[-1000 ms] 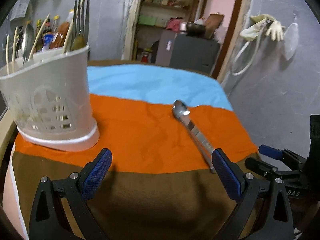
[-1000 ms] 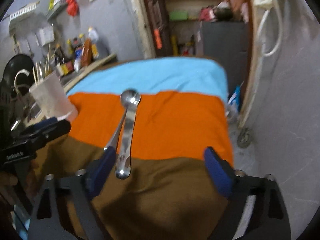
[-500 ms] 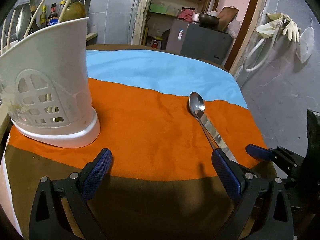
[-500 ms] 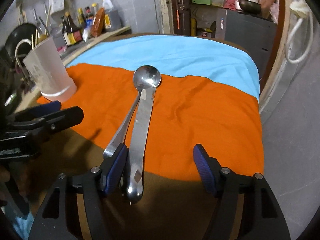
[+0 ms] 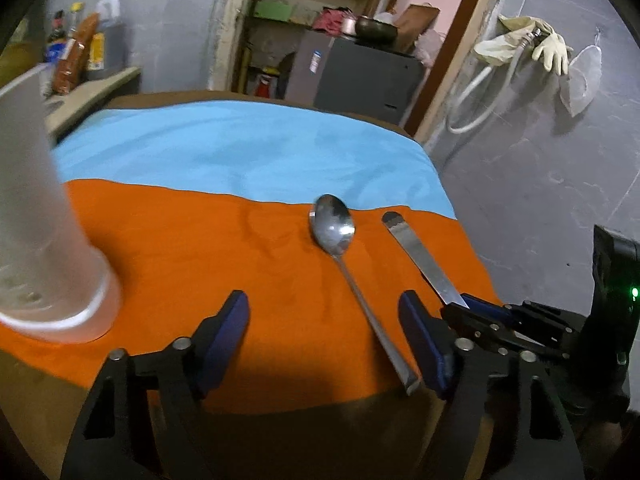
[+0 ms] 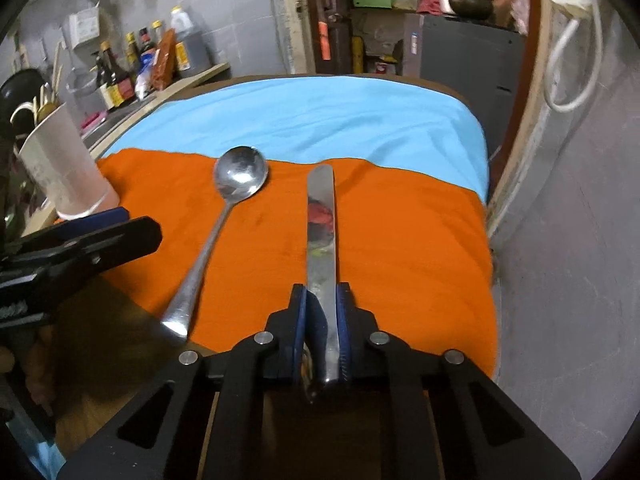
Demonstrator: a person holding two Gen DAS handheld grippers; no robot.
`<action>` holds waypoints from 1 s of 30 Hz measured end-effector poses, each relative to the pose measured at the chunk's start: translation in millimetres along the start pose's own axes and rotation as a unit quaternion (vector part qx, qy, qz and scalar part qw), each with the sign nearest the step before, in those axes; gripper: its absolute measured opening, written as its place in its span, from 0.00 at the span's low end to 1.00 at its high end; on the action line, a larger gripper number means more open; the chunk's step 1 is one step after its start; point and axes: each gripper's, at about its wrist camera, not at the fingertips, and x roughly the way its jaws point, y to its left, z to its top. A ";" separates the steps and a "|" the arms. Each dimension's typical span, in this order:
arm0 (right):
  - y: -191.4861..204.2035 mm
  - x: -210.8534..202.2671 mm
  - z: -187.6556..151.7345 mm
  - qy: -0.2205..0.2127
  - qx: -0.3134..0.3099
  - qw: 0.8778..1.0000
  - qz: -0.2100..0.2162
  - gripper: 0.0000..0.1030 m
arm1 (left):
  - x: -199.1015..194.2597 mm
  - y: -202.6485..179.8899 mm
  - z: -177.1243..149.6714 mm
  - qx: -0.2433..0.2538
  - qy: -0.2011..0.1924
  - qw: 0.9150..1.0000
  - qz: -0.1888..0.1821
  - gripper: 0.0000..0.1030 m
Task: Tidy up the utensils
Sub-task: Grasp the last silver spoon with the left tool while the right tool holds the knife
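Now the right tongs (image 6: 322, 328), low in the middle of the right wrist view, are closing with their blue pads on either side of a flat steel knife (image 6: 320, 240), pinching its near end while the rounded tip points up the frame across the orange band of the cloth (image 6: 400, 240). Just to the left of the knife, apart from it, a spoon (image 6: 224, 216) lies on the same orange band, bowl toward the blue band and handle running down-left to the brown edge. In the left wrist view the left tongs (image 5: 324, 340) sit at the bottom centre, jaws spread and closing, with the spoon's handle end lying just inside the right-hand pad (image 5: 420, 340) and not visibly touched. The spoon's bowl sits at frame centre, the knife right of it. A white utensil holder (image 5: 36, 240) stands on the cloth at the left edge, blurred; in the right wrist view it appears at the far left with utensil handles sticking out of its top. The cloth covers the counter.
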 end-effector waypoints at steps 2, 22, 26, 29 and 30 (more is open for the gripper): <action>-4.8 -2.6 -1.8 -0.003 0.014 1.000 -0.012 0.12 | 7.4 0.8 6.7 -0.002 0.008 1.000 -0.009 0.56; -10.7 31.7 42.1 0.014 -0.003 1.000 0.016 0.25 | 59.6 26.5 57.9 -0.018 0.043 0.998 -0.038 0.20; -8.6 39.7 53.1 0.020 -0.013 1.000 0.016 0.27 | 60.7 29.2 59.5 -0.026 0.047 0.997 -0.048 0.13; -9.7 46.1 61.2 0.023 -0.014 1.000 0.013 0.27 | 60.9 30.4 59.4 -0.032 0.049 0.997 -0.049 0.04; -9.6 47.2 62.3 0.023 -0.015 1.000 0.012 0.28 | 59.5 30.7 59.0 -0.033 0.049 0.997 -0.049 0.03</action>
